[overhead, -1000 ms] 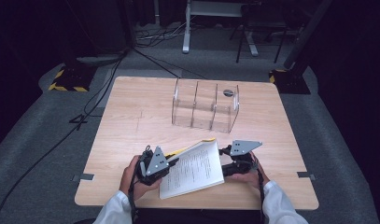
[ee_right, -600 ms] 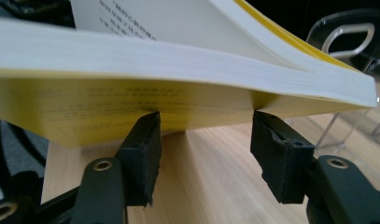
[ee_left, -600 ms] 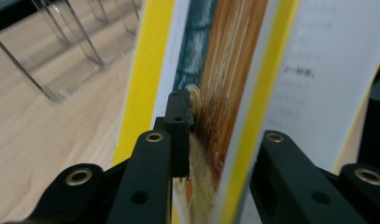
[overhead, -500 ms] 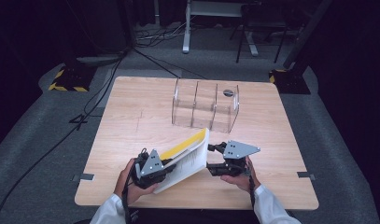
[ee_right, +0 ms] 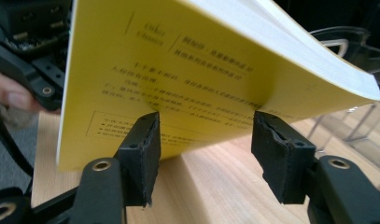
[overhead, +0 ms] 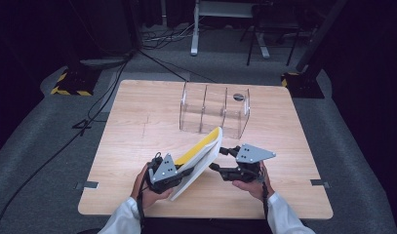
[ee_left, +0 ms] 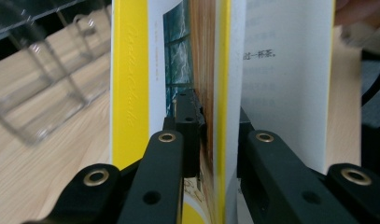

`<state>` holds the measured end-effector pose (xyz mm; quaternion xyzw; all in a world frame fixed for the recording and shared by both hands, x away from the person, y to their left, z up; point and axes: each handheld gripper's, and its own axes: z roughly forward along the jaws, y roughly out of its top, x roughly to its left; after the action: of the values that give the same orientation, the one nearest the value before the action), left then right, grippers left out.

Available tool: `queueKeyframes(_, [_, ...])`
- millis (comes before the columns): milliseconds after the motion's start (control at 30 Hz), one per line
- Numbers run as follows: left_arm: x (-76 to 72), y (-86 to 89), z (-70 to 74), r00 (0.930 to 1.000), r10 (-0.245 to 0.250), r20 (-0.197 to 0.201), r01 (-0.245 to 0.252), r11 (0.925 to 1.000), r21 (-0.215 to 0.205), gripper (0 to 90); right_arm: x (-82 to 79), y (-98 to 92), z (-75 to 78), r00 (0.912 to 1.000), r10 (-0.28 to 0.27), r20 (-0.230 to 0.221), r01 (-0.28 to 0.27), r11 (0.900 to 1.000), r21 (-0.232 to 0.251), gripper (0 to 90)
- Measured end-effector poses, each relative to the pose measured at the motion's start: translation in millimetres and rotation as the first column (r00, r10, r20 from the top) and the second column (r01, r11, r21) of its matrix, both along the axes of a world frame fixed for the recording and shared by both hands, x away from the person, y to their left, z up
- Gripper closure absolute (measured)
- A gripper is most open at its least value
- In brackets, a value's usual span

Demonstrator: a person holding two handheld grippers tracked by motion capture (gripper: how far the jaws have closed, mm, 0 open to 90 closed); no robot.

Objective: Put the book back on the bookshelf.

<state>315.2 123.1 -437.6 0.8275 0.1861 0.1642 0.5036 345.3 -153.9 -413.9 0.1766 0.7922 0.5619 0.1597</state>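
High view: my desk point(overhead: 137, 122) evenly lit from above, room around it near black. Soft shadow under tilted book point(overhead: 200, 155). Slight overall softness, low detail. Left gripper view: my jaws blurred up close, book pages bright, print readable. Right gripper view: yellow cover sharp, acrylic organizer point(ee_right: 351, 70) behind out of focus, faint glare.

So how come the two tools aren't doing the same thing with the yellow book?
The left tool is shut on the yellow book, pinching its cover edge; the right tool is open, jaws apart beside the book's underside. The left tool sits under the book's low end, the right tool near its raised end. Both are black and hand-held.
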Motion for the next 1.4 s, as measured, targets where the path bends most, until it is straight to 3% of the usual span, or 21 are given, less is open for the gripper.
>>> queueKeyframes(100, [2.0, -9.0, 3.3, 0.9992, -0.034, 0.018, 0.035, 0.9988, -0.033, 81.0, -1.9, -9.5, 7.5, 0.9998, -0.011, 0.014, 0.01, 1.0, 0.029, 43.0])
queueKeyframes(200, [4.7, -16.5, 1.5, 0.9976, -0.067, 0.017, 0.068, 0.9944, -0.08, 80.3, -5.9, -17.9, 14.5, 0.9989, -0.017, 0.044, 0.016, 0.999, 0.031, 42.0])
queueKeyframes(300, [6.5, -18.6, -0.7, 0.9965, -0.083, 0.007, 0.083, 0.9913, -0.102, 78.7, -7.9, -22.9, 17.3, 0.9986, -0.008, 0.053, 0.007, 1.0, 0.026, 42.0])
queueKeyframes(433, [-0.3, -11.2, -1.6, 0.9951, -0.098, 0.012, 0.098, 0.9928, -0.068, 75.8, -12.5, -20.7, 18.2, 0.9961, 0.043, 0.077, -0.045, 0.999, 0.023, 42.0])
queueKeyframes(500, [-6.6, -2.8, -4.3, 0.9956, -0.094, -0.001, 0.094, 0.9942, -0.053, 74.4, -17.9, -14.0, 19.1, 0.9896, 0.089, 0.113, -0.091, 0.996, 0.011, 44.5])
queueKeyframes(600, [-14.1, 4.5, -7.5, 0.9961, -0.088, -0.006, 0.088, 0.9955, -0.036, 73.8, -23.4, -3.2, 19.8, 0.9849, 0.099, 0.142, -0.098, 0.995, -0.013, 44.3])
queueKeyframes(733, [-23.6, 19.5, -10.5, 0.9961, -0.086, -0.019, 0.086, 0.9963, 0.002, 70.6, -26.2, 16.2, 15.7, 0.9841, 0.114, 0.136, -0.108, 0.993, -0.051, 42.8])
queueKeyframes(1000, [-31.3, 30.1, -12.0, 0.9937, -0.09, -0.066, 0.09, 0.996, -0.004, 59.8, -24.2, 35.2, 5.7, 0.9884, 0.101, 0.114, -0.092, 0.992, -0.081, 43.3])
queueKeyframes(1067, [-33.6, 33.9, -11.1, 0.9912, -0.111, -0.073, 0.11, 0.9938, -0.016, 56.0, -24.3, 34.8, 3.8, 0.9895, 0.098, 0.106, -0.09, 0.993, -0.077, 43.3])
queueKeyframes(1200, [-44.0, 38.4, -12.0, 0.9788, -0.171, -0.113, 0.165, 0.9844, -0.062, 47.6, -23.8, 34.3, -0.4, 0.9912, 0.095, 0.093, -0.087, 0.993, -0.083, 43.2])
queueKeyframes(1333, [-46.4, 36.4, -13.3, 0.9758, -0.182, -0.122, 0.175, 0.9825, -0.064, 46.4, -23.9, 35.3, -3.5, 0.9921, 0.095, 0.082, -0.087, 0.992, -0.091, 43.2])
queueKeyframes(1367, [-47.7, 33.8, -14.6, 0.9713, -0.201, -0.128, 0.195, 0.9793, -0.053, 46.4, -24.4, 36.0, -4.9, 0.9924, 0.09, 0.084, -0.081, 0.992, -0.099, 43.1])
queueKeyframes(1400, [-49.8, 29.6, -16.4, 0.971, -0.204, -0.124, 0.202, 0.9789, -0.029, 48.2, -25.4, 37.3, -7.1, 0.993, 0.086, 0.081, -0.077, 0.99, -0.116, 42.8])
